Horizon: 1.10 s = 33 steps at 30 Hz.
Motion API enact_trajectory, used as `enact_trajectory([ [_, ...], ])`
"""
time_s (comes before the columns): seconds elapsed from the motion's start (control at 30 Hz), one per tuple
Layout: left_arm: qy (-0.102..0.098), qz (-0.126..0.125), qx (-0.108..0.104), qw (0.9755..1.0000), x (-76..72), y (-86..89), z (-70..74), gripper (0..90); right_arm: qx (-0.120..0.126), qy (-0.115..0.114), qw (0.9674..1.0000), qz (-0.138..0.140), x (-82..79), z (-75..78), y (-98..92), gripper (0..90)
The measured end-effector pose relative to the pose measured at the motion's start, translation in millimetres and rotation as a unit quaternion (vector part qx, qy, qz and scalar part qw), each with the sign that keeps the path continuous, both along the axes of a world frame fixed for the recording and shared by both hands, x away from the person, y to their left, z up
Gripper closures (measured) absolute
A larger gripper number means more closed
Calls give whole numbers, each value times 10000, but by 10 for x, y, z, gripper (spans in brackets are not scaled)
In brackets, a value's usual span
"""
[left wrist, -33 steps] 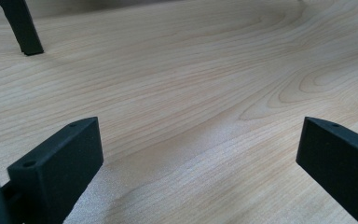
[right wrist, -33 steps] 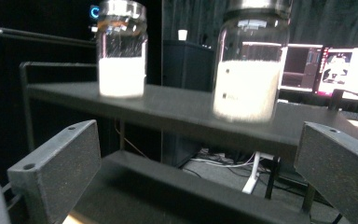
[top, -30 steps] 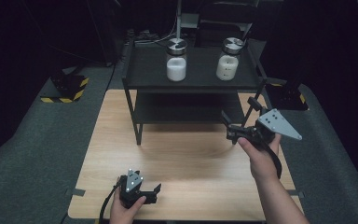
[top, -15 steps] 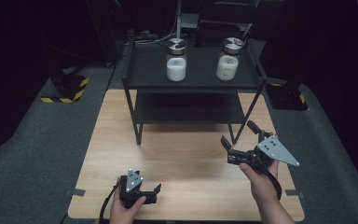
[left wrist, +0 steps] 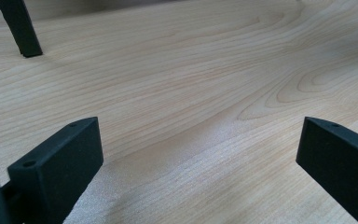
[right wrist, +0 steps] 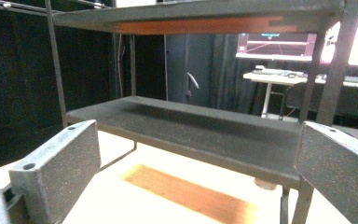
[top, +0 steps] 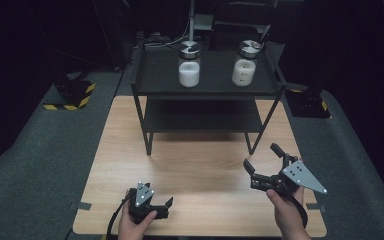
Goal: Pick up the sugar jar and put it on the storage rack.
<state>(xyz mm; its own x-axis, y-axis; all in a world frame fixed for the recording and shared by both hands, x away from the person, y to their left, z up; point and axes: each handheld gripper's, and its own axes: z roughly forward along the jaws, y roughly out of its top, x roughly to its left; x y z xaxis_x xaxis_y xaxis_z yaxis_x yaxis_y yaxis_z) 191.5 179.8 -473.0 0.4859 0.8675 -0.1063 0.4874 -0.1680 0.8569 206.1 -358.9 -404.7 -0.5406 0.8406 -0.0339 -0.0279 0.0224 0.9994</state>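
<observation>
At the near edge of the wooden table [top: 200,165], the left gripper [top: 161,206] sits low in the person's left hand [top: 132,225], jaws spread and empty, pointing right along the tabletop. Farther right, the right hand [top: 286,210] holds the right gripper [top: 262,160] raised and tilted up-left toward the black shelf rack [top: 150,85], jaws wide apart, holding nothing. On the rack's top shelf stand two upright jars, the left jar [top: 189,64] and the right jar [top: 245,62], well apart.

Lab: black curtains, hazard-striped stand bases [top: 70,95], monitor [right wrist: 277,44], desk.
</observation>
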Motion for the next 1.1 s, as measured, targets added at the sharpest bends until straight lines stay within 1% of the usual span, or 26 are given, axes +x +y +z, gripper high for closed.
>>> enact_trajectory([
  [0.17, -6, 8, 2, 10000, -3, -5, -2, 8, -6, 78, 10000, -30, -56, -95, -64, 0],
  [0.4, -22, 10, -14, 10000, -9, -4, -7, 8, -34, 127, 9999, -46, -135, -228, -148, 0],
  [0.63, -26, 5, -3, 10000, -14, -11, -5, 8, -61, 287, 9995, -114, -206, -361, -232, 0],
  [0.73, -30, 0, -13, 10000, -15, -7, -7, 7, -121, 346, 9992, -149, -240, -437, -267, 0],
  [0.83, -29, 1, -17, 10000, -16, -7, -8, 8, -163, 456, 9986, -191, -268, -522, -293, 0],
  [0.97, -52, -8, -11, 10000, -21, -8, -11, 8, -240, 659, 9972, -278, -291, -622, -325, 0],
  [1.1, -56, -9, -10, 10000, -22, -8, -12, 7, -322, 789, 9957, -374, -313, -669, -342, 0],
])
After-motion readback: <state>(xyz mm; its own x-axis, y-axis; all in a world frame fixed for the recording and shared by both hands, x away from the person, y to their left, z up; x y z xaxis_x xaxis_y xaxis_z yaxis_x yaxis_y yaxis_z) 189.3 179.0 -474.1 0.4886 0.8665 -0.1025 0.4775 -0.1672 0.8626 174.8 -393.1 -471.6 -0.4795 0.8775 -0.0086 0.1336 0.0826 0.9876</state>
